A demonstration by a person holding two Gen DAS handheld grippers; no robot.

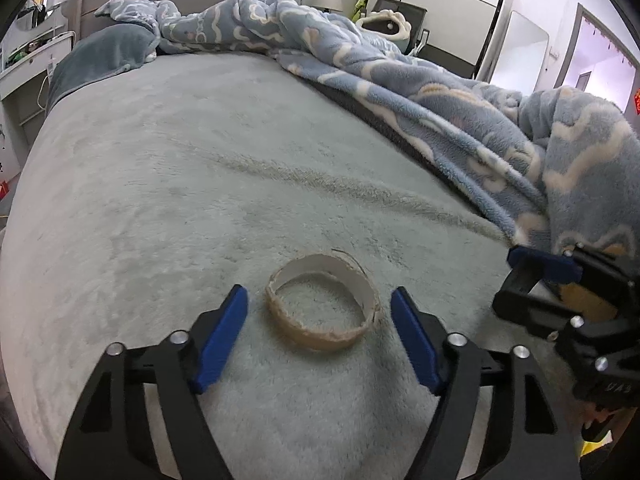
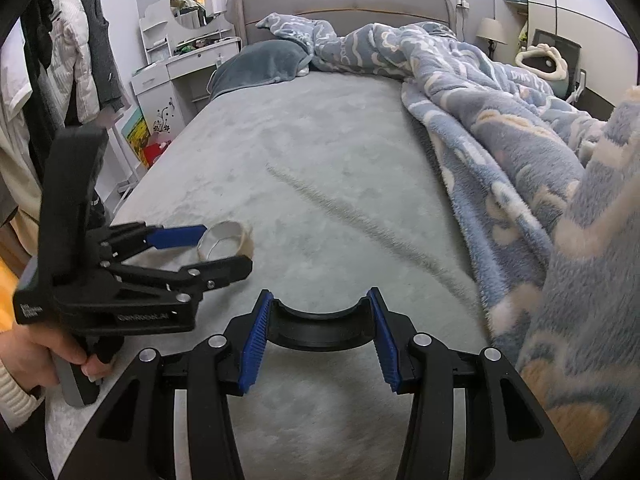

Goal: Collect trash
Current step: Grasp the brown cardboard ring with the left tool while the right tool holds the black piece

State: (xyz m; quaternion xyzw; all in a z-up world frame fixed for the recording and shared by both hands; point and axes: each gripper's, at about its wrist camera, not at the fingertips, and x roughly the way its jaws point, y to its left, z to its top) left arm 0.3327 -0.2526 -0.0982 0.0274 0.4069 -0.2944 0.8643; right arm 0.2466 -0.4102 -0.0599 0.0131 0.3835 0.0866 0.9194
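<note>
Here, frayed cardboard ring [image 1: 323,307] flat between open left tool [image 1: 319,338]; right tool [image 2: 318,334] clamps black ring [image 2: 320,330].

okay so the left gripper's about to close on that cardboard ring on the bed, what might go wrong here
1. The cardboard ring is thin-walled and frayed; the left gripper, whose jaws stand either side without touching, may crush or flip it on closing.
2. It lies on the soft, plush bed cover, so the fingertips could snag the pile.
3. The right gripper, clamped on a black curved piece, is close by and could bump the left.
</note>
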